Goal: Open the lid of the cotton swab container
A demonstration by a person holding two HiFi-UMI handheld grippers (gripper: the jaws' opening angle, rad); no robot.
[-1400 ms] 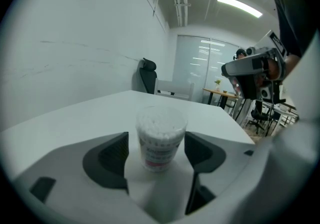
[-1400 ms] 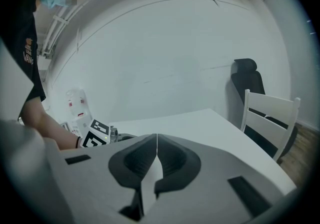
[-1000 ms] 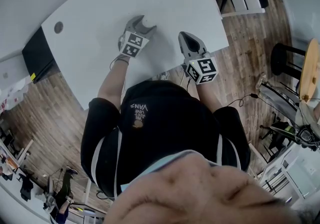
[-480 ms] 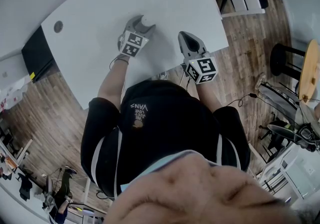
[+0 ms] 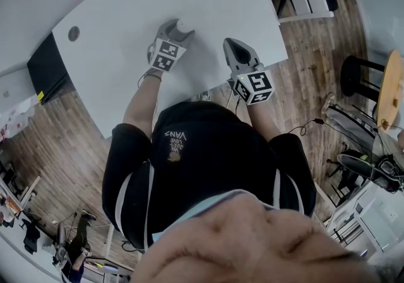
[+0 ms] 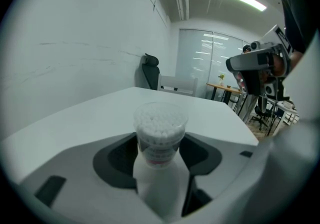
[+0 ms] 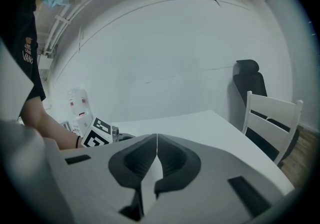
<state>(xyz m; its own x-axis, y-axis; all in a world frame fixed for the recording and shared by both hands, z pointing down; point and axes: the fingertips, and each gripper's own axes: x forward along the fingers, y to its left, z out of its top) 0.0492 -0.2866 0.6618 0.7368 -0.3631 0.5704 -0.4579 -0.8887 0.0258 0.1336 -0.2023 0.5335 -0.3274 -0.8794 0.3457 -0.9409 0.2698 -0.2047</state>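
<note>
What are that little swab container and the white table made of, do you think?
Container: probably clear, fairly glossy plastic, since the white swab tips show straight through its wall. Table: a smooth, matte white top with no grain and no sharp reflections, perhaps laminate or painted board; the look alone does not settle which.

Black short-sleeve tee (image 5: 208, 149), white side stripes, small orange-and-white chest print, plus a thin dark band (image 7: 77, 141) on the left wrist. The left gripper (image 5: 178, 28) and right gripper (image 5: 230, 43): grey shells, dark-lined jaws, black-and-white marker cube (image 5: 166, 55) behind the jaws.
</note>
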